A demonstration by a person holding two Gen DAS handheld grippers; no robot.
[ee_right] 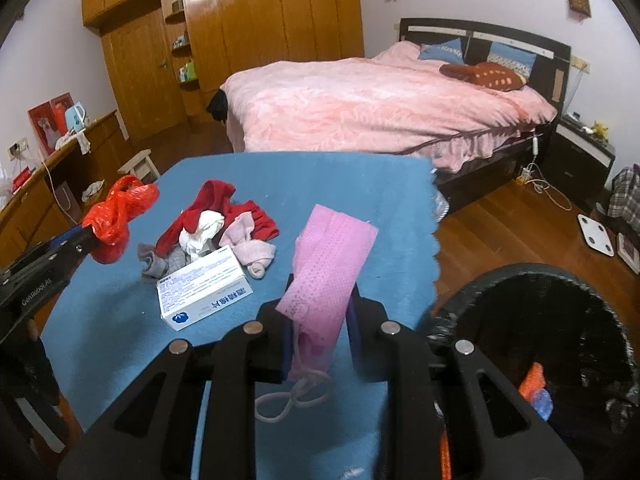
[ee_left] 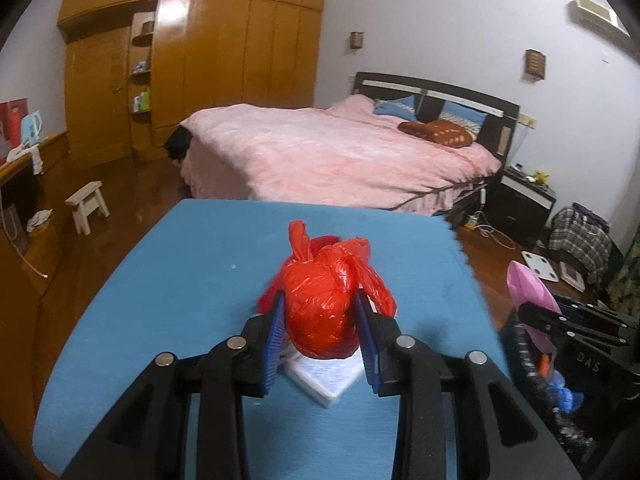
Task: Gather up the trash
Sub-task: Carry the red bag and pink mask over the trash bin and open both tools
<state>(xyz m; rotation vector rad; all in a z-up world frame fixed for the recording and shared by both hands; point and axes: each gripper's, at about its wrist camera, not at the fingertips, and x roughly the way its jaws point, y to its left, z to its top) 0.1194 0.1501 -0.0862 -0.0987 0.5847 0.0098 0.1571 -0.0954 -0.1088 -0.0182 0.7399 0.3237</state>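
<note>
A knotted red plastic bag (ee_left: 320, 280) hangs just above the blue-covered table (ee_left: 180, 280), and my left gripper (ee_left: 320, 300) is shut on it, blue pads pressing both sides. The right wrist view shows the same bag (ee_right: 112, 220) at the far left in the left gripper (ee_right: 86, 240). My right gripper (ee_right: 322, 292) is shut on a pink face mask (ee_right: 332, 248) that stands up between its pads, white ear loops dangling below. In the left wrist view the mask (ee_left: 528, 292) sits at the table's right edge. A black bin (ee_right: 520, 270) with trash inside stands below right.
A white and blue box (ee_right: 204, 292) and a pile of red, white, pink and grey clothes (ee_right: 224, 228) lie on the table (ee_right: 360, 184). Beyond it stands a pink bed (ee_right: 380, 100). A small stool (ee_left: 86, 204) and a white scale (ee_right: 596, 234) sit on the wooden floor.
</note>
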